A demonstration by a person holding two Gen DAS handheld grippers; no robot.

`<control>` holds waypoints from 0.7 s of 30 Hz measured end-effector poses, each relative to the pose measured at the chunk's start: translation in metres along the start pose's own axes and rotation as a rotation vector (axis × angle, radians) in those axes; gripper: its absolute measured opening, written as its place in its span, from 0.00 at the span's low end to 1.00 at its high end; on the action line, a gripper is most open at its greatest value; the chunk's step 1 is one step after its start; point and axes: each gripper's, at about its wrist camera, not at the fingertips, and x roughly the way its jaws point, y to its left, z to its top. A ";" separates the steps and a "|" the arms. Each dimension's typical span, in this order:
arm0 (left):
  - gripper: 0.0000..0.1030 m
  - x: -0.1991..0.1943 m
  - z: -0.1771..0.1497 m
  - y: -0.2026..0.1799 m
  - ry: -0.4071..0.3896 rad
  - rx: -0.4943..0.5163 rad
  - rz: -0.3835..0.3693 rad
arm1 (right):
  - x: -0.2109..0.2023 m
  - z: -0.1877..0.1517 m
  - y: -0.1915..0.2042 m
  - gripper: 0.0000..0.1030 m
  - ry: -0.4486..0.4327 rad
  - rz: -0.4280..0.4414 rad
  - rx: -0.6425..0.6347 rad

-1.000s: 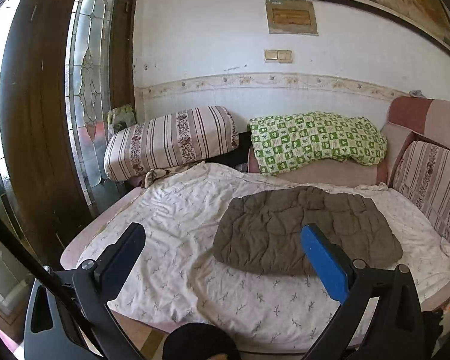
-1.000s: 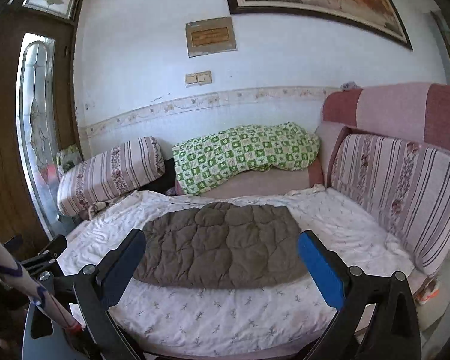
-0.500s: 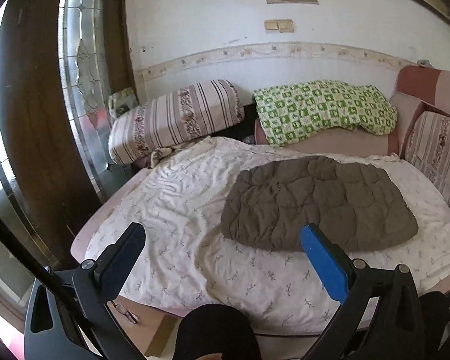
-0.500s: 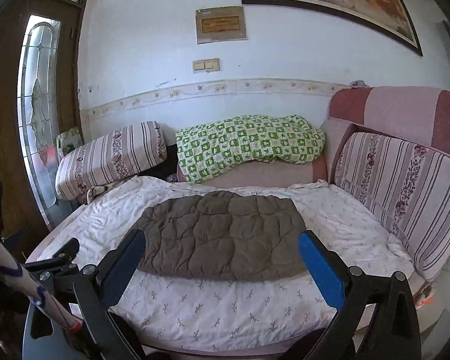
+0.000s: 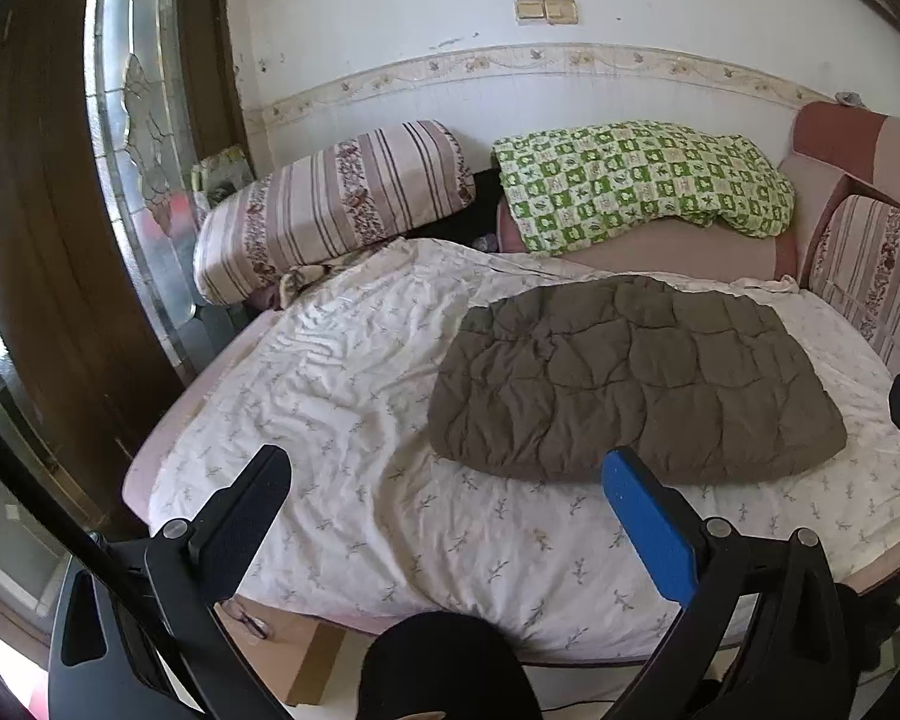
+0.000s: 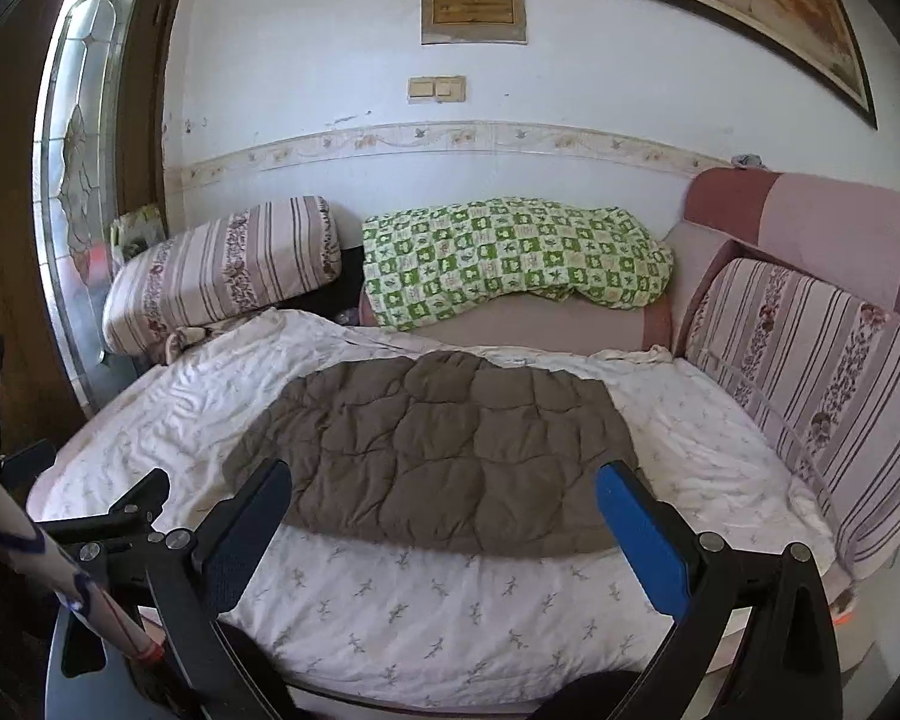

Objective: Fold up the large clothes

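Note:
A brown quilted garment (image 5: 630,384) (image 6: 444,450) lies flat on the white flowered sheet (image 5: 342,408) (image 6: 426,594) of a sofa bed. My left gripper (image 5: 444,480) is open and empty, held in front of the bed's near edge, left of the garment. My right gripper (image 6: 444,498) is open too, with nothing between its fingers, facing the garment's near edge from a short way off. A finger of the left gripper (image 6: 144,489) shows at the lower left of the right wrist view.
A striped bolster (image 5: 330,204) (image 6: 222,270) and a green checked blanket (image 5: 642,180) (image 6: 510,258) lie at the back. A striped cushion (image 6: 810,396) lines the right side. A wooden door with glass (image 5: 132,138) stands left. A cardboard box (image 5: 294,654) sits below the bed edge.
Both grippers have moved closer to the bed, and the left one tilted downward. The garment looms larger in both views. Both stayed open.

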 end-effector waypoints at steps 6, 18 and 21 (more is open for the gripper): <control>1.00 0.016 0.000 -0.009 0.033 0.031 -0.015 | 0.015 0.002 -0.008 1.00 0.018 -0.019 0.027; 1.00 0.037 -0.004 -0.009 0.088 0.026 -0.028 | 0.035 -0.001 -0.003 1.00 0.064 -0.026 0.016; 1.00 0.039 -0.005 -0.009 0.093 0.029 -0.032 | 0.036 -0.001 -0.002 1.00 0.068 -0.029 0.013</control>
